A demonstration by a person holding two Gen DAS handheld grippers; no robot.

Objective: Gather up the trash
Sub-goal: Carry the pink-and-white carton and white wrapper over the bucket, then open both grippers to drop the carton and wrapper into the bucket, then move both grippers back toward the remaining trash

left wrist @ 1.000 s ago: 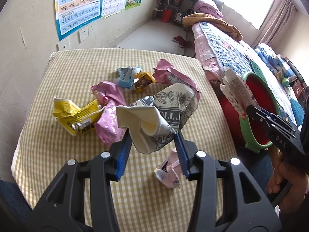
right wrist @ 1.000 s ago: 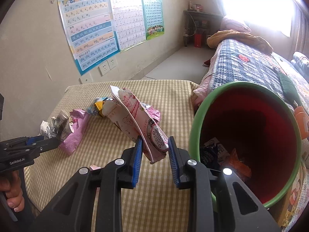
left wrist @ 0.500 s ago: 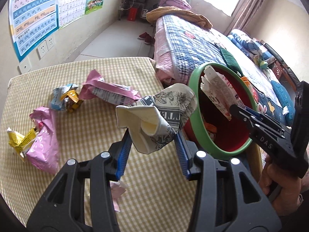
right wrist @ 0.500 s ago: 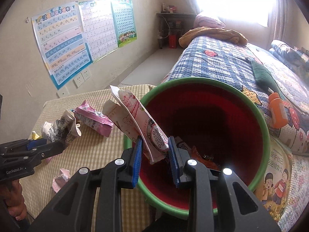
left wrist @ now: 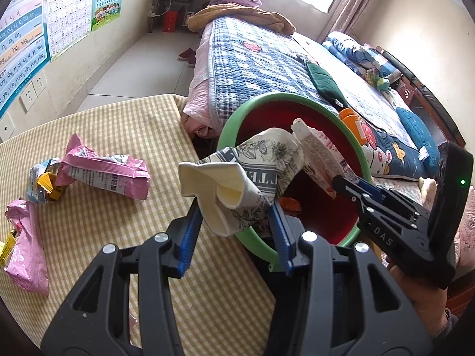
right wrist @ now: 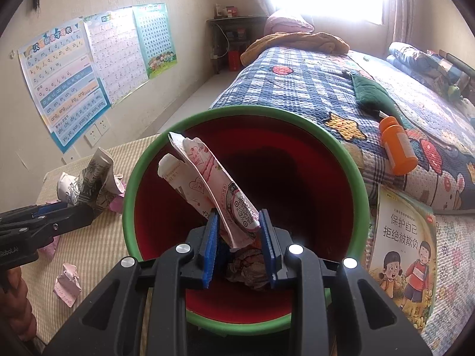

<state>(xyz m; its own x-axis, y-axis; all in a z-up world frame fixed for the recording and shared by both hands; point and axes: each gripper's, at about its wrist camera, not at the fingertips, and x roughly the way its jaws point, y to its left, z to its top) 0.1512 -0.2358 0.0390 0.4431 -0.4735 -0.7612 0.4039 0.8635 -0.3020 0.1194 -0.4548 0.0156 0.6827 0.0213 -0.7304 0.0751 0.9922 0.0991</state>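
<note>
My left gripper [left wrist: 234,216] is shut on a crumpled paper cup [left wrist: 252,172] with a grey floral print and holds it just over the near rim of the bin. The bin [left wrist: 234,118] is red inside with a green rim and stands beside the table's right edge. My right gripper [right wrist: 239,225] is shut on a pink-and-white wrapper [right wrist: 213,184], which hangs above the bin's open mouth [right wrist: 237,111]. Trash lies at the bin's bottom. The right gripper [left wrist: 353,187] also shows at the right of the left wrist view, and the left gripper [right wrist: 71,210] at the left of the right wrist view.
On the checked tablecloth [left wrist: 118,124] lie a pink wrapper [left wrist: 104,175], another pink bag [left wrist: 26,246], a yellow scrap [left wrist: 47,182] and a small crumpled pink piece [right wrist: 67,279]. A bed with an orange bottle [right wrist: 397,148] and a children's book [right wrist: 403,252] lies behind the bin.
Both grippers have swung right from over the table to the bin, each still holding its piece. The wrapper is now above the bin's mouth and the cup at its rim.
</note>
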